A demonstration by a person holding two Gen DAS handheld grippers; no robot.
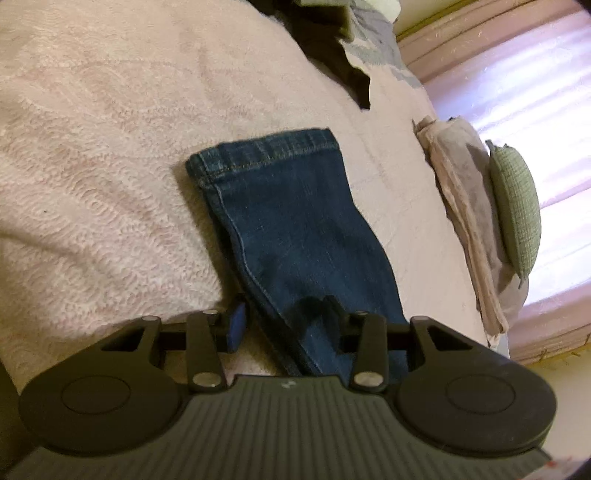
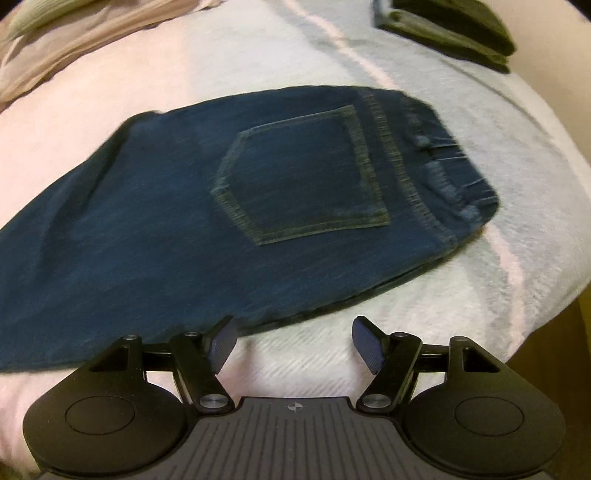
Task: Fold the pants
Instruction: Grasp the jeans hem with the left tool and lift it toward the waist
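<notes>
- Here, a pair of dark blue jeans [image 2: 236, 206] lies flat on a pale pink fleece blanket [image 1: 96, 155] covering a bed.
- In the right wrist view the seat end shows, with a stitched back pocket [image 2: 303, 173] facing up and the waistband [image 2: 436, 158] to the right.
- The right gripper [image 2: 291, 343] hovers at the near edge of the jeans, its jaws wide apart with only blanket between them; the left pad sits just beside the denim edge.
- In the left wrist view a jeans leg runs away from the camera, ending at a stitched hem [image 1: 266, 155] on the far side.
- The left gripper [image 1: 286, 325] straddles the near part of that leg, jaws narrowed around the denim; whether the pads press it I cannot tell.
- Far off lie folded beige cloth [image 1: 461, 206], a green cushion [image 1: 515, 206] and dark folded clothes [image 2: 454, 26].
</notes>
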